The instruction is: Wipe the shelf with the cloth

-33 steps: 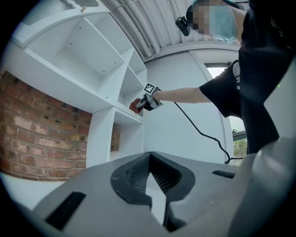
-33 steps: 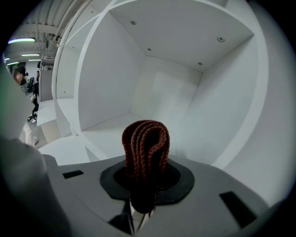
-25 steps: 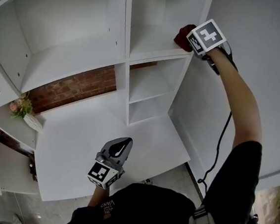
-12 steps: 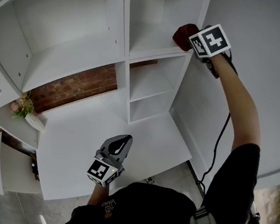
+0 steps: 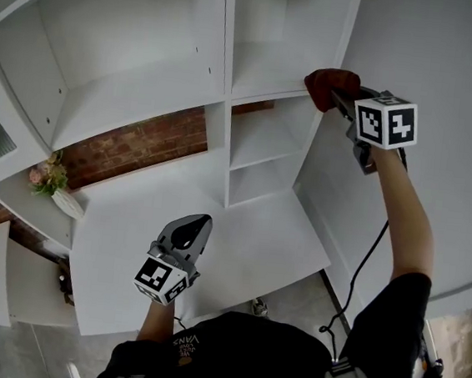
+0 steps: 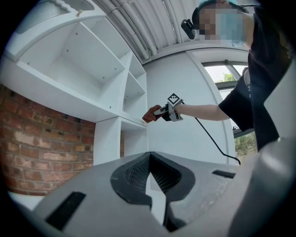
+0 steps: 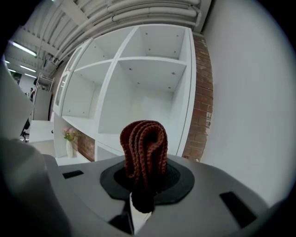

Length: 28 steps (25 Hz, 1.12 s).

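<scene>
Your right tool [image 5: 343,95] is clamped on the bunched dark-red knitted cloth [image 7: 144,148], whose folds stick out past its tips so that they, not the tool, meet the front edge of the white shelf [image 5: 268,85] just ahead, while your left tool [image 6: 150,159], jaws together on nothing, hangs low and out of the way.

**Surface finishes.** The cloth [image 7: 144,155] is showing a coarse, ribbed knit in rust-brown yarn, matt and soft-looking. The right gripper [image 7: 144,183] and left gripper [image 6: 150,159] are presenting smooth grey plastic shells with a dull sheen. The left one's pads [image 6: 136,175] are appearing as dark, finely ridged, rubber-like material. The shelf [image 5: 146,91] is reading as smooth white painted or laminated board, faintly satin. The brick wall [image 6: 27,148] is displaying rough, matt red brick with pale mortar joints.
</scene>
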### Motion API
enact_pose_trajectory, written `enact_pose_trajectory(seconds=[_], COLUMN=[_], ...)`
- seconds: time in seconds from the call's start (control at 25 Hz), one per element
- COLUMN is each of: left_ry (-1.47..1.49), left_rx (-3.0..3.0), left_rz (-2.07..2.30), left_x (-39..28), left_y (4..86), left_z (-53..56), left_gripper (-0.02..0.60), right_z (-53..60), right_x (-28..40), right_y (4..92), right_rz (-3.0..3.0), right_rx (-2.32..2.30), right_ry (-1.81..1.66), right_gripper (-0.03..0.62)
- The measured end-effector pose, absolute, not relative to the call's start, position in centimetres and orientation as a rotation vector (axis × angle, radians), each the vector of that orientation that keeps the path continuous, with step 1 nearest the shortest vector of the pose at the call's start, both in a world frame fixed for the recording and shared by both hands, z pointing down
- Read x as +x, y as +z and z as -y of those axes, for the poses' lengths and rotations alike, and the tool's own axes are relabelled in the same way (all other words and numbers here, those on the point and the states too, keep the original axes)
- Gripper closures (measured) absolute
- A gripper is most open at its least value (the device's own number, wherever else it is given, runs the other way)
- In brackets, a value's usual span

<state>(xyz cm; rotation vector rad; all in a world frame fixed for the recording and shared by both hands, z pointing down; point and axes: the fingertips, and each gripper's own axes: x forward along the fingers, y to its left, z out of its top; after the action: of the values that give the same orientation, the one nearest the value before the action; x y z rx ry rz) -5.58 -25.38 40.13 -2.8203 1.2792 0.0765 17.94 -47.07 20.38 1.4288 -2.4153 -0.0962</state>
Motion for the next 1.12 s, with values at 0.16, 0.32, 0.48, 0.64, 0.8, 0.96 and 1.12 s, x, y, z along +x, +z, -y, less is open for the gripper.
enact_pose_trajectory(seconds=[0.16,0.32,0.48,0.64,0.8,0.96,1.12], left_ry=[0.079,0.067,0.049,0.040,0.032,0.027,0.016], left_rx=[-2.817,-2.815,-2.815,-2.814,-2.817,-2.834,-2.861], left_rz=[-1.293,-1.302,-1.309,-1.303,-1.298,-1.295,-1.280], left_x=[-7.2,-8.2,-9.1,-9.8,-10.7,-11.2,-11.4], left_y=[39.8,39.8,40.0,40.3,40.7,41.5,42.4], left_z=[25.0,24.4,23.6,22.7,21.7,21.1,20.3], left_gripper=[0.577,0.577,0.577,0.577,0.577,0.577,0.577], right_z=[44.0,40.9,37.7,34.8,31.9,29.2,27.0], right_x=[18.3,18.9,18.8,18.1,17.5,16.8,15.4], right_y=[22.3,25.3,28.2,30.6,32.6,34.2,36.8], right_rz=[2.484,2.508,2.525,2.587,2.631,2.641,2.611], right_rx=[1.466,1.520,1.556,1.587,1.650,1.723,1.743], right_ry=[-0.055,-0.021,0.012,0.085,0.138,0.139,0.144], right_gripper=[0.525,0.525,0.525,0.525,0.525,0.525,0.525])
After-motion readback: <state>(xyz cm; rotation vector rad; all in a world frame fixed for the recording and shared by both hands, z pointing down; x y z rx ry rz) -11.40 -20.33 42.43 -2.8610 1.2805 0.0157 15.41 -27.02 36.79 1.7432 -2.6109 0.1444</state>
